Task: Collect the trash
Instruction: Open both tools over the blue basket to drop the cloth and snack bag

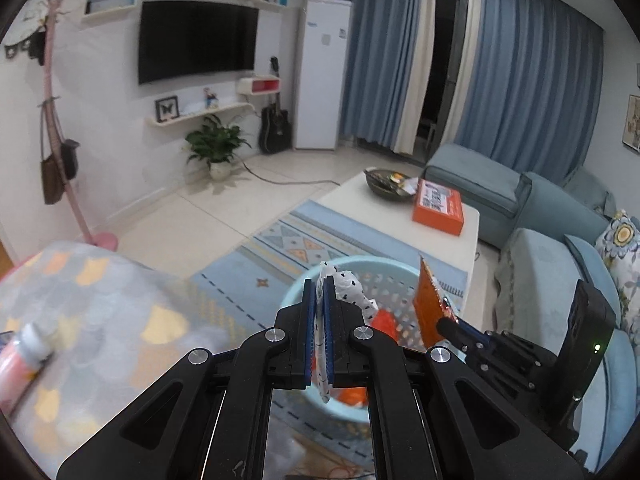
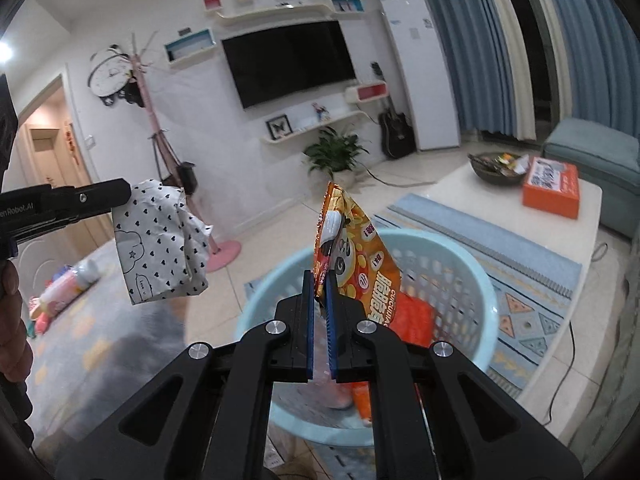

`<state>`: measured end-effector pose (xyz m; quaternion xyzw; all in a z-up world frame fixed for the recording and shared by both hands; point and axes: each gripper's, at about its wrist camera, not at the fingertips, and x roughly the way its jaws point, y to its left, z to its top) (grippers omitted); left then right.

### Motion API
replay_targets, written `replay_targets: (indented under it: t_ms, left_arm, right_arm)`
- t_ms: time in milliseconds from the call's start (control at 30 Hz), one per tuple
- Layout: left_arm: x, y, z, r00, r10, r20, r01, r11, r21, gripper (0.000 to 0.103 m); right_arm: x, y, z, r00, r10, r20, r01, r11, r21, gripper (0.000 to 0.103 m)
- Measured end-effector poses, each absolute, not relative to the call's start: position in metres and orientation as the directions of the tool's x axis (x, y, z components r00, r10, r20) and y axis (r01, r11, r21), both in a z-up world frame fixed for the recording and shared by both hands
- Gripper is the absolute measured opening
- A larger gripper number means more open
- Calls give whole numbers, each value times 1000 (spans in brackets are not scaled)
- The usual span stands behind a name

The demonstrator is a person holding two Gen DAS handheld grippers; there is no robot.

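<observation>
Setting: living room of a home. Evidence, placed relative to the left gripper (image 1: 319,312):
- Ahead, upper left: wall-mounted television (image 1: 198,40), curved wall shelves (image 1: 200,114) with a framed butterfly and small figures.
- Far left: pink coat stand (image 1: 52,120) with bags hung on it.
- Ahead at floor level: potted plant (image 1: 216,146), black guitar (image 1: 275,128) leaning beside a tall white appliance (image 1: 320,72).
- Ahead right: long blue curtains (image 1: 520,72), blue sofa (image 1: 540,208).
- Just ahead: white coffee table (image 1: 380,216) carrying a bowl (image 1: 386,186) and an orange box (image 1: 439,206), on a patterned rug (image 1: 288,240) over tiled floor.
- Right wrist view: wall clock (image 2: 110,74) and interior door (image 2: 52,152) at far left.
</observation>
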<state>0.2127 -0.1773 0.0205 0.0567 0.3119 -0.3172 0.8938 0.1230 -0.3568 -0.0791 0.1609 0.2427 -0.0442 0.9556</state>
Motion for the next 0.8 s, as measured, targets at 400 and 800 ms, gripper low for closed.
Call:
replay_targets:
  t_ms: [400, 800]
  left_arm:
    - [229, -226, -27, 533, -507, -678, 619, 779, -96, 5]
    - [229, -214, -37, 524, -440, -729, 580, 811, -73, 54]
  right_arm:
    - [133, -388, -114, 832, -24, -555, 236, 919, 314, 4]
    - [134, -387, -109, 835, -27, -550, 253, 906, 339, 62]
